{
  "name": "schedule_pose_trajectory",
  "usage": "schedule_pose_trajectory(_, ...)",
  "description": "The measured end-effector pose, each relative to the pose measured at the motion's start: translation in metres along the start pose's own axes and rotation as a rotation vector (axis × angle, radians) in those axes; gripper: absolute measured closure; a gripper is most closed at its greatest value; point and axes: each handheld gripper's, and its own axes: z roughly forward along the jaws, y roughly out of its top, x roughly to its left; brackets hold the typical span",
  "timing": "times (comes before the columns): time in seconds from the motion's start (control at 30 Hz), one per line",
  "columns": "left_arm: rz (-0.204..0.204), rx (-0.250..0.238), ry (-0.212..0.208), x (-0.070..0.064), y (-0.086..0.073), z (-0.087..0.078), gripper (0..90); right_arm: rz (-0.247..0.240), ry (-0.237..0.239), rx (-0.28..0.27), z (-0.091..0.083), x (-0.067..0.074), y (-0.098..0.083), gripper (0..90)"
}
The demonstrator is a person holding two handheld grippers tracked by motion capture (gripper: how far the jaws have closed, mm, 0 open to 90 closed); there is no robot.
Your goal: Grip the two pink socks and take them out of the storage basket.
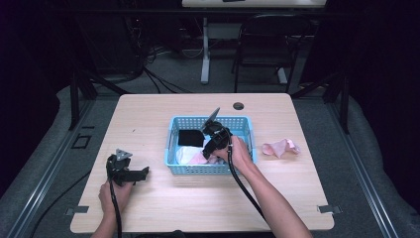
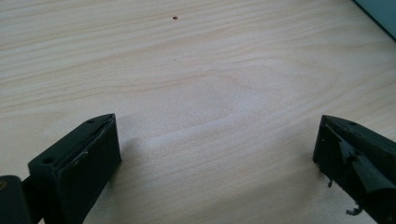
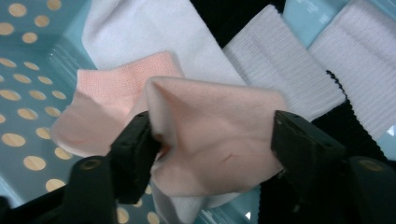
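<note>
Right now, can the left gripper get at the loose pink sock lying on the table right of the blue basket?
Probably not directly: the left gripper rests open at the table's left, and the blue plastic basket and right hand lie between it and the pink sock.

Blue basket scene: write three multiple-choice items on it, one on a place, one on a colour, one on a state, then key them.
1. Where does the loose pink sock lie?
A. in the basket
B. on the table right of the basket
C. on the floor

2. What colour is the basket?
A. blue
B. red
C. black

3. How does the left gripper stand?
A. shut on a sock
B. open over bare table
C. inside the basket

Key: B, it rests on the table beside the basket's right wall; A, its mesh walls are light blue; B, the left gripper view has its fingers wide apart over wood.
</note>
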Motion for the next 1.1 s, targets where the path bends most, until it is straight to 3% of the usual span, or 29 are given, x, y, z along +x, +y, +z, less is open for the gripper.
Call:
schedule_pose_trajectory(0.37,0.000,0.000,0.000,0.000,0.000,0.000,0.5,-0.032,-0.004,0.025,0.005,0.003,-0.001,77.1)
schedule_pose_trajectory(0.5,0.000,0.000,0.000,0.000,0.000,0.000,0.5,-0.034,-0.005,0.011,0.001,0.001,-0.003,85.2)
schedule_pose_trajectory(0.8,0.000,0.000,0.000,0.000,0.000,0.000,0.5,-0.067,-0.013,-0.013,-0.018,0.002,-0.006,87.4)
schedule_pose_trajectory(1.1,0.003,0.002,0.000,0.000,0.000,0.000,0.5,-0.071,-0.023,-0.076,-0.045,0.002,-0.010,87.5)
